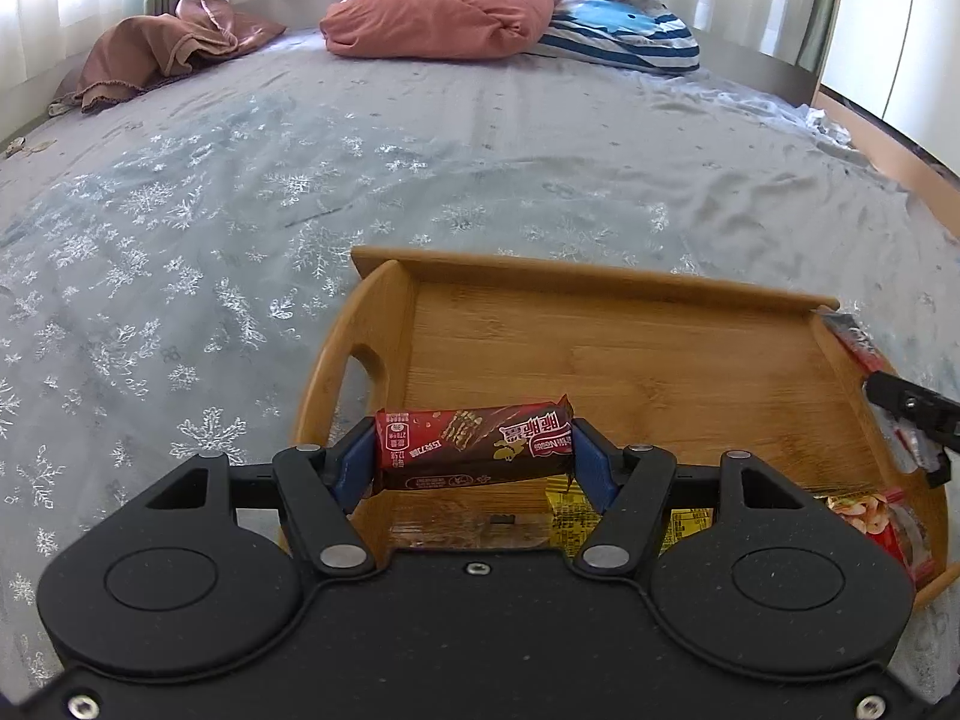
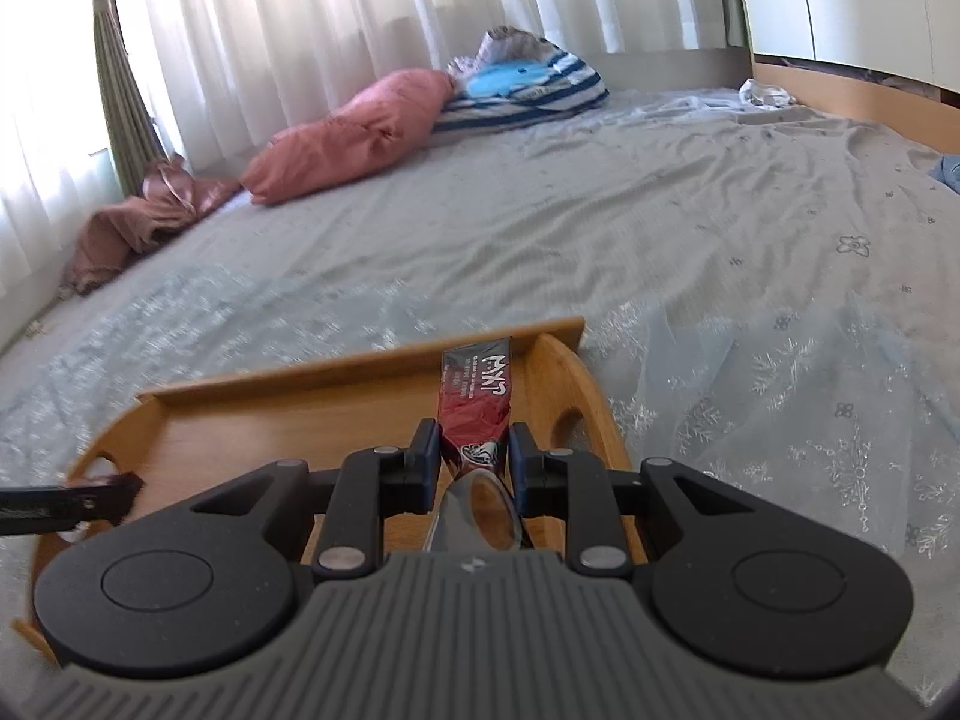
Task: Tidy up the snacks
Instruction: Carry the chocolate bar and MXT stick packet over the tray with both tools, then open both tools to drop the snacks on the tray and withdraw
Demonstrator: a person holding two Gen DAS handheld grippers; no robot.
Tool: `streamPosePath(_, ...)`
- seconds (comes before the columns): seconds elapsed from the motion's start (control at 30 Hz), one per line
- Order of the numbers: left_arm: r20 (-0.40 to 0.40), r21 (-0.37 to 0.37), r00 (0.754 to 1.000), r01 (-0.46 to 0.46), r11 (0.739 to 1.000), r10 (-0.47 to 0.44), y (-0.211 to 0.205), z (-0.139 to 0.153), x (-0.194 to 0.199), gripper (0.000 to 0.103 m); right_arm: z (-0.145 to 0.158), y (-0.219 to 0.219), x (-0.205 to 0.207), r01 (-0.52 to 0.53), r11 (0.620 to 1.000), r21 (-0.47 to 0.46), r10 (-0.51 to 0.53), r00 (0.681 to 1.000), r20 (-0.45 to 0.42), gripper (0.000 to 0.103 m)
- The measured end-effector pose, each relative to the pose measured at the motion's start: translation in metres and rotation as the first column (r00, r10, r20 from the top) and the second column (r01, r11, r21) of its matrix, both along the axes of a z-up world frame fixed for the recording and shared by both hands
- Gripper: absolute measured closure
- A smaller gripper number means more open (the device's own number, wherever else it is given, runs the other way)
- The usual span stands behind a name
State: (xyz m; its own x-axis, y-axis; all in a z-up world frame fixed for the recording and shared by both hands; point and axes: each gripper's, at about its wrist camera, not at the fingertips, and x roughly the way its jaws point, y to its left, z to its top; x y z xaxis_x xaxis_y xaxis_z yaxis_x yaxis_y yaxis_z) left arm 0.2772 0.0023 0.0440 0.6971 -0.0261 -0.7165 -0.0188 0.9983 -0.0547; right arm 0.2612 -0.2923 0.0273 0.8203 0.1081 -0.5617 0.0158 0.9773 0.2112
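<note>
Between the blue pads of the left claw (image 1: 474, 456) sits a red-and-brown chocolate wafer bar (image 1: 474, 441), pinched end to end and held crosswise above the near end of a wooden tray (image 1: 630, 354). Below the bar, on the tray floor, lie a yellow packet (image 1: 573, 510) and, toward the right corner, a red snack packet (image 1: 882, 525). At the tray's right edge the right claw (image 1: 912, 414) comes into this view, a dark red sachet (image 1: 852, 333) sticking out beyond it.

Seen from the right wrist, the right claw (image 2: 474, 456) is pressed together on that long dark red sachet (image 2: 474, 396), which points forward over the tray's (image 2: 288, 414) far right corner, beside the cut-out handle. The left claw's tip (image 2: 108, 498) shows at the tray's left end.

The tray rests on a bed (image 1: 420, 168) with a pale grey snowflake-patterned cover. Near the curtains, well apart from the tray, lie a pink pillow (image 1: 444, 15), a blue striped cushion (image 1: 624, 30) and a crumpled brown cloth (image 1: 162, 45).
</note>
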Motion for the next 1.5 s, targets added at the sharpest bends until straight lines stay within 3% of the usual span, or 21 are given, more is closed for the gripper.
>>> streamPosePath(0.4,-0.007,0.013,1.000,0.004,1.000,-0.004,-0.006,-0.009,0.003,0.038,-0.015,0.020,0.012,-0.040,0.997,-0.062,0.038,0.999,-0.034,0.076)
streamPosePath(1.03,-0.017,0.004,1.000,0.007,1.000,-0.007,-0.006,-0.017,0.004,0.038,-0.026,0.017,0.022,-0.015,0.999,-0.052,0.012,0.999,-0.053,0.075)
streamPosePath(1.07,-0.015,0.006,1.000,0.011,1.000,-0.011,-0.006,-0.017,0.004,0.038,-0.025,0.017,0.023,-0.022,0.998,-0.052,0.019,0.998,-0.056,0.072)
streamPosePath(1.1,-0.009,0.012,1.000,0.015,1.000,-0.015,-0.006,-0.016,0.004,0.037,-0.025,0.017,0.024,-0.032,0.998,-0.053,0.029,0.998,-0.061,0.063)
streamPosePath(1.13,-0.001,0.023,1.000,0.017,1.000,-0.017,-0.008,-0.015,0.003,0.036,-0.024,0.017,0.025,-0.038,0.998,-0.055,0.034,0.997,-0.064,0.062)
streamPosePath(1.2,0.011,0.035,1.000,0.025,0.999,-0.026,-0.009,-0.012,0.001,0.028,-0.023,0.018,0.027,-0.045,0.998,-0.046,0.042,0.997,-0.070,0.045)
streamPosePath(1.27,0.026,0.026,0.999,0.028,0.999,-0.029,-0.009,-0.006,-0.003,0.025,-0.019,0.019,0.025,-0.058,0.998,-0.024,0.056,0.997,-0.058,0.035)
streamPosePath(1.5,0.077,0.036,0.994,0.071,0.997,-0.074,-0.008,0.018,-0.026,0.011,0.003,0.028,0.003,-0.074,0.996,-0.052,0.075,0.997,0.005,0.016)
